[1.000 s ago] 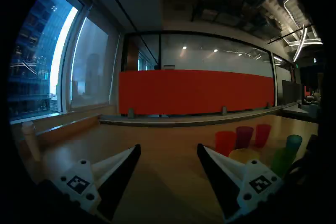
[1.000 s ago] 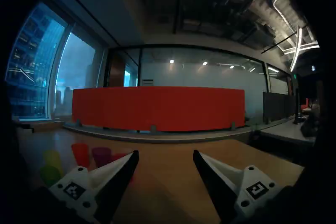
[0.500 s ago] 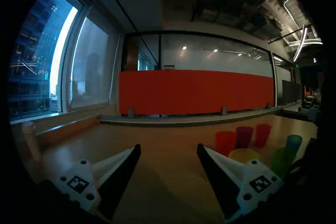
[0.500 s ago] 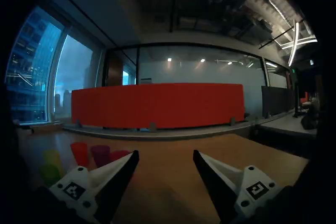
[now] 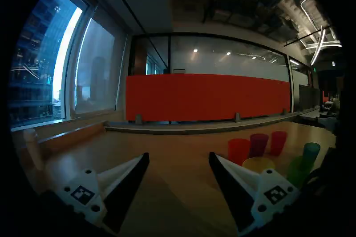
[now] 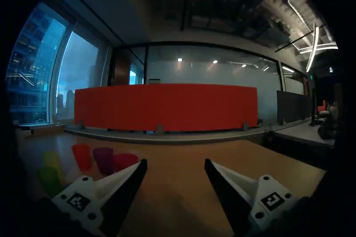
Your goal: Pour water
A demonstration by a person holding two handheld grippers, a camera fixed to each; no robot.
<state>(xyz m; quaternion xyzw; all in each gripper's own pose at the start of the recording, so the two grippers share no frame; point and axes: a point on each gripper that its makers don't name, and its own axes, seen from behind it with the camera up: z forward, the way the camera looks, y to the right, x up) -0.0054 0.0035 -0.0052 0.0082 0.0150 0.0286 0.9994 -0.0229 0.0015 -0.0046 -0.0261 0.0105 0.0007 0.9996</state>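
Several coloured plastic cups stand on a wooden table (image 5: 178,157). In the left gripper view an orange cup (image 5: 238,150), a purple cup (image 5: 258,144) and a red cup (image 5: 278,142) stand in a row, with a yellow cup (image 5: 258,164), a teal cup (image 5: 310,153) and a green cup (image 5: 297,171) nearer. My left gripper (image 5: 178,159) is open and empty, the cups to its right. In the right gripper view the orange cup (image 6: 81,156), purple cup (image 6: 103,159), red cup (image 6: 124,161), yellow cup (image 6: 53,160) and green cup (image 6: 48,180) stand left of my open, empty right gripper (image 6: 175,166).
A red partition (image 5: 207,97) runs along the table's far edge. Large windows (image 5: 44,68) lie to the left. A pale rod-like object (image 5: 33,148) stands at the left edge of the left gripper view. Another desk (image 6: 302,137) stands off to the right.
The right gripper has risen or tilted down a little, so the cups sit higher and clearer in its view. The left gripper has barely moved.
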